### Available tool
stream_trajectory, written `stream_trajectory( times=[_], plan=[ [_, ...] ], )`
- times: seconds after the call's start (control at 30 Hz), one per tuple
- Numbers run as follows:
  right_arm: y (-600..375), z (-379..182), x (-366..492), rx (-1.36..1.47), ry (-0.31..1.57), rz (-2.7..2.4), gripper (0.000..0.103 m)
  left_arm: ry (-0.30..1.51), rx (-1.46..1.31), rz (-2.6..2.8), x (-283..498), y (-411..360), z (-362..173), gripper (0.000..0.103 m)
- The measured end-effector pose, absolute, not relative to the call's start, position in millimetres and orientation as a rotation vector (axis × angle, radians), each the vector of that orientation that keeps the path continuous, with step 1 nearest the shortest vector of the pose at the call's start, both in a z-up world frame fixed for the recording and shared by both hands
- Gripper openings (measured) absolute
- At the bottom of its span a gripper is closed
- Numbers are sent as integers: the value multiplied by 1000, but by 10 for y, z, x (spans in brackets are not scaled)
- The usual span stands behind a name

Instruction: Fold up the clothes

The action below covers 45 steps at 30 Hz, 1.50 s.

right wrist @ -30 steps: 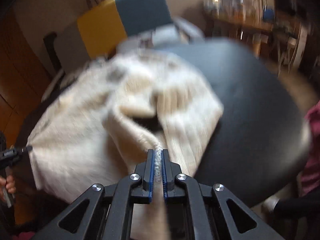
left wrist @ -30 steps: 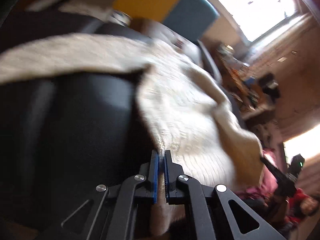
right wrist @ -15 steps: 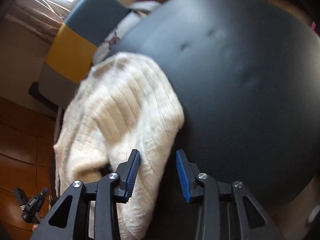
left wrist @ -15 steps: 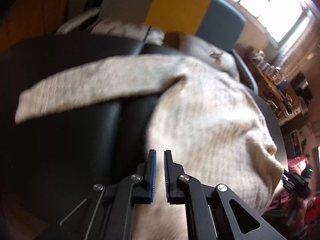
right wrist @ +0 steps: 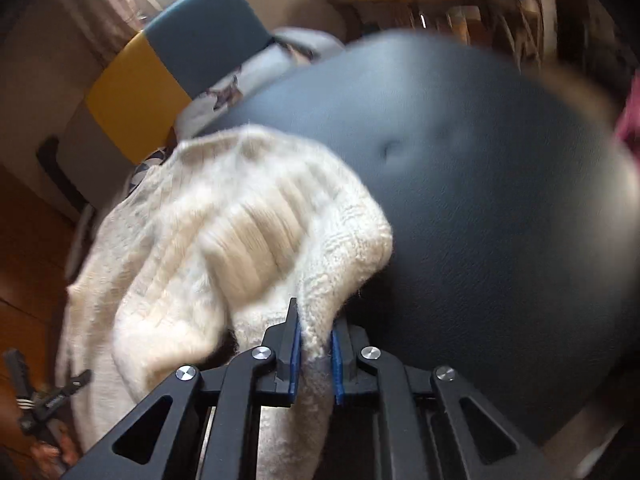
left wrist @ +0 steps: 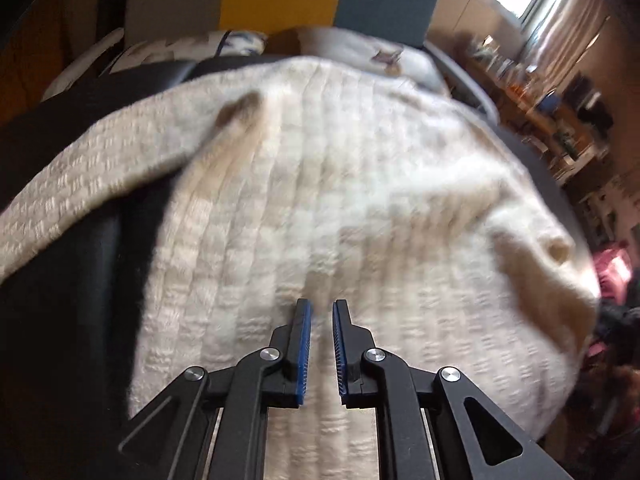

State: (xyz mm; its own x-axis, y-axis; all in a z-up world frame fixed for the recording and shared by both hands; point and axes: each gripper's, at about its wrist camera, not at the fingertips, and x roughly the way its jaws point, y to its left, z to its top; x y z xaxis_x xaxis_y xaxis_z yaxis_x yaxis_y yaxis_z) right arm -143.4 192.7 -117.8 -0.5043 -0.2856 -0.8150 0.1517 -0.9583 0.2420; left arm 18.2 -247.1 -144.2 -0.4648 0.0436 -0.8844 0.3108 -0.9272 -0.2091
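- Cream cable-knit woollen sweater (left wrist: 360, 200) lies spread over the round black padded leather table (right wrist: 500, 220); it covers the table's left part, the right part bare.
- One sleeve (left wrist: 92, 168) stretches off to the left of the sweater's body, across the black surface.
- Left gripper (left wrist: 321, 312) hangs over the sweater's near hem area. Jaws narrow and opening; gap between the blue pads (left wrist: 305, 344) shows knit below, nothing pinched.
- Right gripper (right wrist: 314, 320) sits at the sweater's right edge. Jaws closing; a bunched fold of knit sits between the blue pads, which press on it.
- Beyond the table: chair with yellow and teal backrest (right wrist: 180, 52).
- Both views motion-blurred.
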Motion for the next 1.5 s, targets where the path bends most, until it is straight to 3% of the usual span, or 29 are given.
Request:
stream_trajectory(
  times=[0.13, 0.2, 0.33, 0.4, 0.5, 0.57, 0.63, 0.7, 0.87, 0.9, 1.07, 1.1, 1.17, 1.2, 1.23, 1.3, 1.33, 1.37, 1.5],
  plan=[
    [1746, -443, -1542, 1132, 449, -2822, 11, 454, 1522, -2535, 248, -2430, -1472, 11],
    [1760, -430, -1700, 1197, 573, -2816, 11, 449, 1525, -2531, 253, -2423, -1476, 11],
    [1960, -824, -2008, 1436, 431, -2678, 22, 548, 1560, -2549, 220, -2509, -1402, 12],
    [2085, -885, -2074, 1464, 356, -2690, 23, 625, 1564, -2592, 163, -2621, -1289, 11],
    [1980, -714, -2077, 1317, 303, -2713, 26, 471, 1393, -2739, -9, -2774, -813, 13],
    [1692, -609, -2136, 1234, 281, -2602, 27, 279, 1255, -2768, -234, -2882, -563, 28],
    [1366, -528, -2221, 1160, 267, -2475, 29, 102, 1167, -2801, -638, -2993, -413, 36],
    [983, -548, -2380, 1138, 256, -2308, 32, -37, 1156, -2815, -1037, -3080, -365, 37],
    [133, -795, -3018, 1190, 385, -2075, 61, -257, 1329, -2904, -1871, -2982, -616, 42],
    [33, -874, -3144, 1215, 408, -2048, 71, -291, 1379, -2922, -1999, -2919, -704, 42],
    [-332, -1313, -3605, 1357, 496, -1905, 73, -324, 1500, -2956, -2474, -2795, -1012, 51],
    [-372, -1400, -3668, 1398, 526, -1879, 73, -313, 1526, -2955, -2539, -2793, -1064, 51],
    [-469, -1560, -3697, 1435, 634, -1857, 56, -290, 1583, -2951, -2671, -2793, -1171, 52],
    [-511, -1602, -3648, 1404, 697, -1856, 24, -277, 1631, -2933, -2751, -2808, -1249, 52],
    [-537, -1609, -3578, 1364, 744, -1861, 9, -276, 1649, -2906, -2798, -2818, -1301, 52],
    [-595, -1574, -3429, 1286, 811, -1887, 5, -261, 1652, -2876, -2772, -2822, -1367, 52],
    [-621, -1535, -3368, 1246, 829, -1903, 5, -254, 1633, -2874, -2728, -2812, -1377, 41],
    [-645, -1471, -3322, 1206, 829, -1924, 5, -247, 1614, -2873, -2683, -2803, -1386, 10],
    [-787, -1297, -3266, 1084, 817, -2001, 5, -132, 1445, -2886, -2373, -2898, -1238, 7]
  ],
)
